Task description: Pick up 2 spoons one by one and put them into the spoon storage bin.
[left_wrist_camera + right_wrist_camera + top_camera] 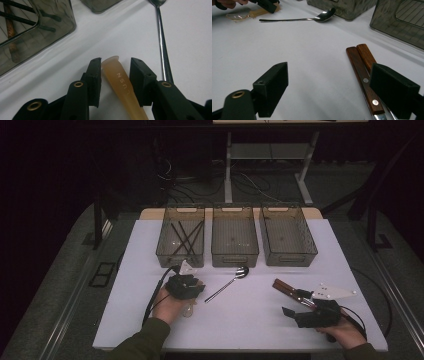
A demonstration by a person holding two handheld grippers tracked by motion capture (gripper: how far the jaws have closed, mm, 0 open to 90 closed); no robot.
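Observation:
An amber plastic spoon (120, 82) lies on the white table, its handle between the jaws of my left gripper (116, 62). The jaws stand open on either side of it, the left pad almost touching. In the high view the left gripper (186, 285) hovers over that spoon (188, 310). A metal spoon (230, 280) lies just to the right. My right gripper (329, 72) is wide open and holds nothing; two wooden-handled utensils (362, 72) lie side by side by its right jaw. From above, the right gripper (296, 302) sits at the near end of those utensils (286, 287).
Three smoky translucent bins stand in a row at the back: the left bin (161, 251) holds dark chopsticks (185, 236), and the middle bin (235, 261) and right bin (290, 260) look bare. Table legs and cables lie on the floor beyond.

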